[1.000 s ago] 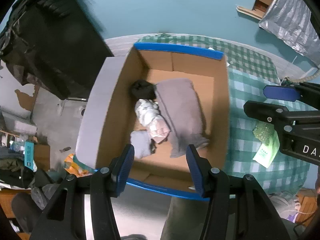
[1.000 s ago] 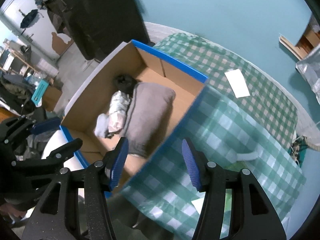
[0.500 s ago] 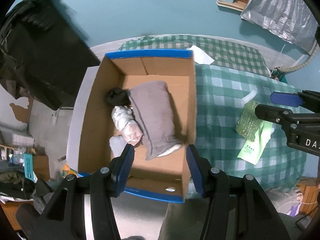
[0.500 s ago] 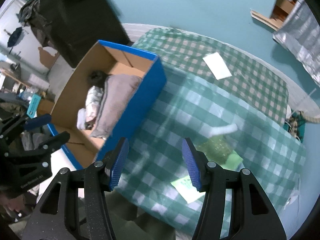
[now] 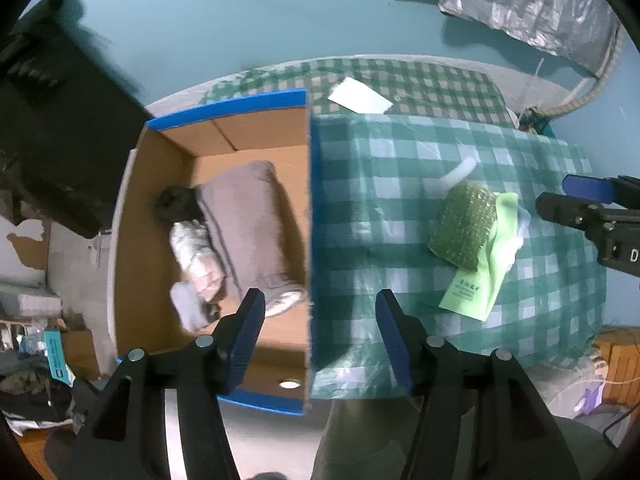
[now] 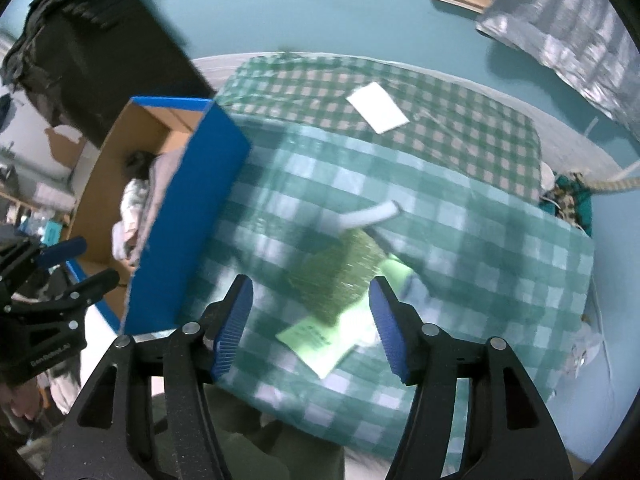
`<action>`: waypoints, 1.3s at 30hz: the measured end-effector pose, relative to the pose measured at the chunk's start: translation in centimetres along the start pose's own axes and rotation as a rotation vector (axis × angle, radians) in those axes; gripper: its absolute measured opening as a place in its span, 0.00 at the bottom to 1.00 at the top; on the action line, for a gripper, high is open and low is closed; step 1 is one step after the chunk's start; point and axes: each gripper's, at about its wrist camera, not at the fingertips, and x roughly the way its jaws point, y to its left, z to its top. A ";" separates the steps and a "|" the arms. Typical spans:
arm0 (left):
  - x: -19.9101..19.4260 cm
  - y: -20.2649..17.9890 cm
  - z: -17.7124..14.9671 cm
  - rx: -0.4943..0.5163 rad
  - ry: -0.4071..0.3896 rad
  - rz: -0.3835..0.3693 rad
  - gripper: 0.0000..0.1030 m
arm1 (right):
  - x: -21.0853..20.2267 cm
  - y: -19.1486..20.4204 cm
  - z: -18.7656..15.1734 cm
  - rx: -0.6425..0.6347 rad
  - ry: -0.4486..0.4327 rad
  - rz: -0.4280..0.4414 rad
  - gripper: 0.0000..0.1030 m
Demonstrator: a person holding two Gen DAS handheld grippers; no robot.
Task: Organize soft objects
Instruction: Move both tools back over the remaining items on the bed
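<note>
Left wrist view: one blue cardboard box (image 5: 308,216) at nine o'clock holds four soft bundles, the grey folded cloth (image 5: 248,224) lying lengthwise from twelve to six; one green sponge (image 5: 464,226) on a lime packet (image 5: 478,276) lies at three o'clock on the checked tablecloth (image 5: 400,184), open cloth around it; left gripper (image 5: 320,340) and right gripper (image 6: 310,328) both empty, jaws opening.
</note>
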 end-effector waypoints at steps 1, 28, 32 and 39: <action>0.2 -0.4 0.0 0.005 0.004 -0.003 0.57 | 0.0 -0.4 -0.2 0.006 0.002 -0.005 0.60; 8.2 -8.8 3.1 0.162 0.089 -0.032 0.63 | 7.5 -10.9 -4.5 0.198 0.124 -0.066 0.60; 10.0 -9.1 3.9 0.128 0.104 -0.083 0.63 | 8.8 -10.9 -4.1 0.209 0.134 -0.045 0.60; 11.6 -10.1 4.8 0.113 0.098 -0.114 0.68 | 10.5 -10.0 -3.7 0.190 0.162 -0.037 0.60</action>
